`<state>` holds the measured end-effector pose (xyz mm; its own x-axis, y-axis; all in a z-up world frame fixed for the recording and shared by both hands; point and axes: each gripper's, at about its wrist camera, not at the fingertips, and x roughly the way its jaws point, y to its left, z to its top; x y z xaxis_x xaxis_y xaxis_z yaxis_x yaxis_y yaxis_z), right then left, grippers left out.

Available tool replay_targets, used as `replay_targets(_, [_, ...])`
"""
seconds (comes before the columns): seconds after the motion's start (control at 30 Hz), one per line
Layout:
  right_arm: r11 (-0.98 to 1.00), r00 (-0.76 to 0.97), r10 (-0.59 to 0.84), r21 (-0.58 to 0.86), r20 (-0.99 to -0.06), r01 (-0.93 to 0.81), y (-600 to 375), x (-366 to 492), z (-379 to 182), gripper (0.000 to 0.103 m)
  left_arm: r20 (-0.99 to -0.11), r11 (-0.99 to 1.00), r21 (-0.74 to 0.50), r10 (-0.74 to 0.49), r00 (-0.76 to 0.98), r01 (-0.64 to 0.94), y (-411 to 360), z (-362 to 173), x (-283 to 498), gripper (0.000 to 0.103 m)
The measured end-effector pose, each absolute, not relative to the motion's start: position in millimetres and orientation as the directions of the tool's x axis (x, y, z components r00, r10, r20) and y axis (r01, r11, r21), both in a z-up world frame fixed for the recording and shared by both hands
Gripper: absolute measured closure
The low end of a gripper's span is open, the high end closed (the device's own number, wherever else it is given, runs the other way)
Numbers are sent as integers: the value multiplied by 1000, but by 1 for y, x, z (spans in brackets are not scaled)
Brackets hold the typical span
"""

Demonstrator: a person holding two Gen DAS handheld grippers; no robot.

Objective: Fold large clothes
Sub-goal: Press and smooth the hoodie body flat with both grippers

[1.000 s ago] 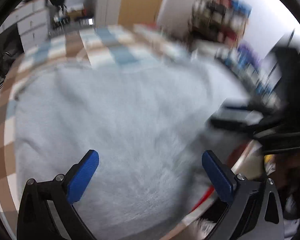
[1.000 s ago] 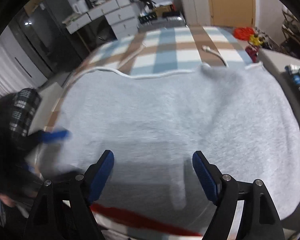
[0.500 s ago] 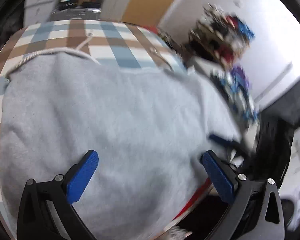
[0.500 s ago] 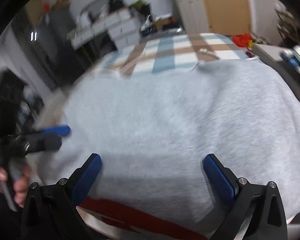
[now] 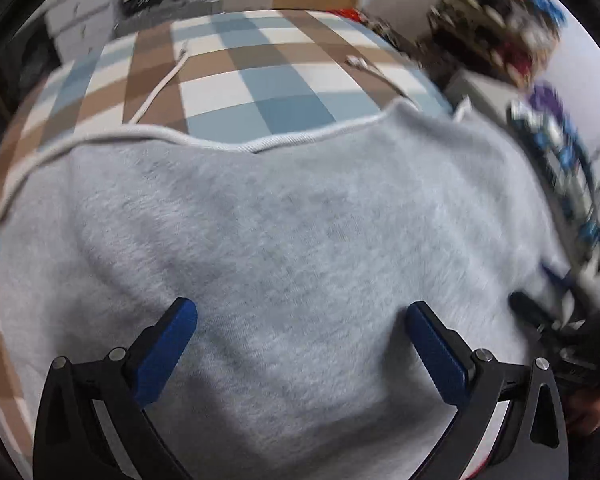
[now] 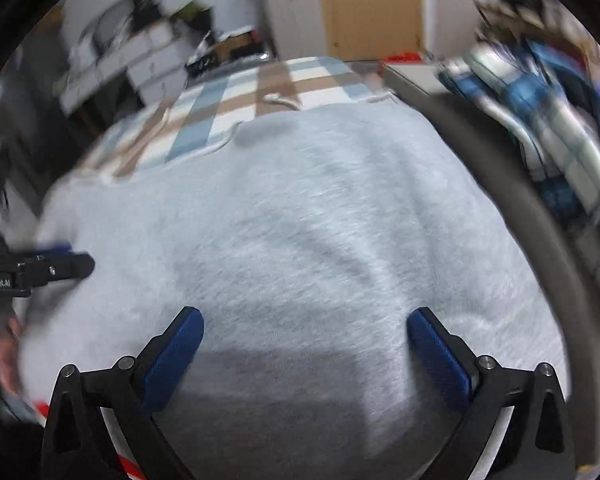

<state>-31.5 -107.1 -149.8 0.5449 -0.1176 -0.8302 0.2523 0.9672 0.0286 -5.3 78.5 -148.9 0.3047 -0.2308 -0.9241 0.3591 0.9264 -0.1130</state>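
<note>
Nearest the lenses, both tools pointed steeply down over a grey fleece garment (image 5: 300, 248) lying flat on a checked bedspread (image 5: 260, 76). The left gripper (image 5: 300, 344) stood with its blue pads (image 5: 168, 348) wide apart and nothing between them but the cloth beneath. The right gripper (image 6: 304, 352) was likewise spread to its widest, its jaws having just been opening, and it gripped nothing. In the right wrist view the other tool showed at 9 o'clock, over the garment's edge. Farther off, toward 12 o'clock, the garment's white-trimmed edge (image 5: 284, 142) crossed the bedspread, with a white cord (image 5: 160, 88) lying beyond it at 11 o'clock. White drawers (image 6: 148, 60) and a tan door (image 6: 376, 8) stood farthest away.
</note>
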Motion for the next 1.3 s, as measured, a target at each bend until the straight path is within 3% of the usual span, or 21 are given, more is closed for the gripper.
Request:
replay_targets(0.1, [953, 543, -108, 69, -833, 295, -111, -30, -146, 0, -947, 943, -105, -192, 258, 315, 73, -140, 1, 1])
replay_targets(0.2, [914, 600, -38, 214, -799, 343, -128, -40, -135, 0, -950, 943, -170, -233, 206, 286, 64, -123, 7, 1])
replay_targets(0.33, [825, 704, -21, 386, -710, 413, -161, -64, -119, 0, -950, 929, -51, -158, 268, 367, 23, -109, 11, 1])
replay_targets(0.43, [768, 731, -42, 446, -681, 460, -182, -73, -117, 0, -965, 922, -81, -167, 201, 379, -1, -126, 27, 1])
replay_targets(0.53, [746, 707, -41, 449, -706, 491, -192, -72, -123, 0, -979, 937, 6, -66, 194, 349, -6, -158, 39, 1])
replay_targets(0.73, [734, 728, -9, 490, -685, 470, -190, -70, -120, 0, -975, 944, -45, -113, 193, 327, 4, -156, 45, 1])
replay_targets(0.8, [720, 756, 0, 524, -655, 454, -189, -83, -112, 0, -967, 953, -101, -162, 198, 287, 3, -140, 50, 1])
replay_targets(0.97, [699, 822, -27, 577, -569, 422, -194, -102, -94, 0, -928, 878, -272, -347, 132, 394, -48, -123, 58, 1])
replay_targets(1.1, [692, 806, -40, 566, -590, 448, -203, -101, -99, 0, -933, 871, -321, -359, 36, 373, -86, -155, 77, 1])
replay_targets(1.3, [673, 787, -1, 581, -618, 457, -205, -94, -109, 0, -968, 863, -160, -234, 97, 479, -104, -172, 72, 1])
